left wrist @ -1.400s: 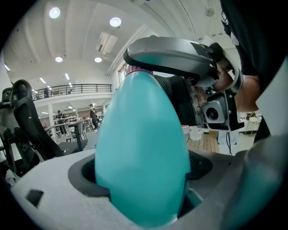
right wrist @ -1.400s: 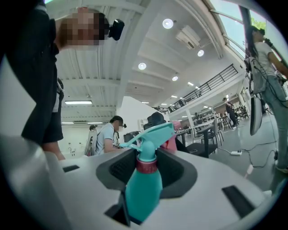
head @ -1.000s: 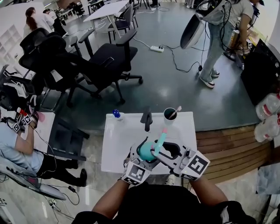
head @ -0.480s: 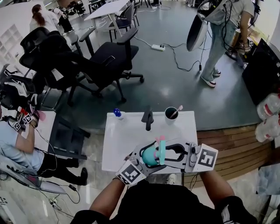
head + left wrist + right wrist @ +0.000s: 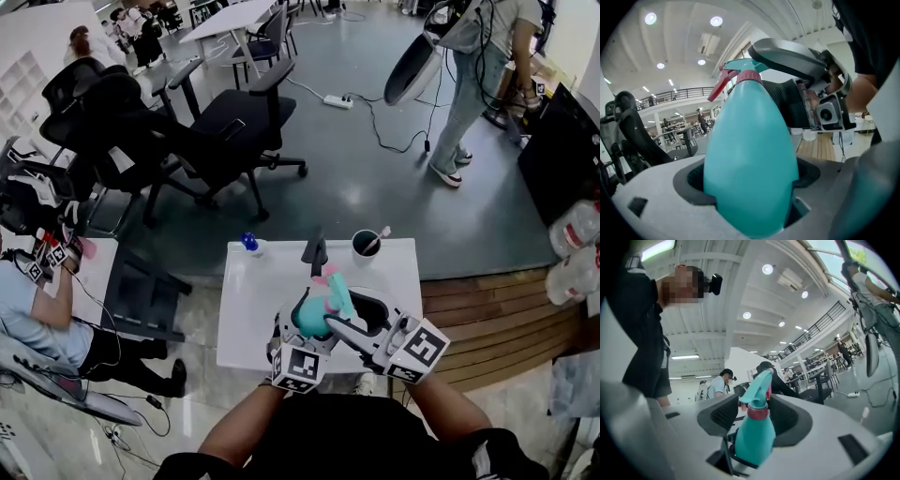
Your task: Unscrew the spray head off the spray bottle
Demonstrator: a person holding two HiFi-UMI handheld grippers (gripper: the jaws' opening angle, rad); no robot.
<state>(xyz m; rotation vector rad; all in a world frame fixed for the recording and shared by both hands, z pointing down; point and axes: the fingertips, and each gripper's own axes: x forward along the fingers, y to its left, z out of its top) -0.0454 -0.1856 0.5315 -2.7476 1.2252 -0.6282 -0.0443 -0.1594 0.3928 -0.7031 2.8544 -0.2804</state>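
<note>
Over the near half of the counter (image 5: 253, 300), the bottle (image 5: 307, 319) is held off the surface. Its long axis tilts up and away from the person, with the base toward the left tool (image 5: 302, 333) and the spray head (image 5: 335, 292) at the far, upper end.

The left tool is clamped on the bottle's wide teal body, which lies along its jaws. The right tool (image 5: 343, 309) comes in from the right and crosses the bottle near its top. Its jaws have just been opening and now stand wide, with the pink collar (image 5: 758, 412) and the spray head between them.

The left gripper view shows the body filling the space between that tool's jaws, and the pink trigger (image 5: 718, 86) pointing left at the far end. From the head view, that grip is mostly covered by the bottle itself. Only the right gripper view shows a gap between the collar and the left pad, with the teal nozzle angled down-left.
</note>
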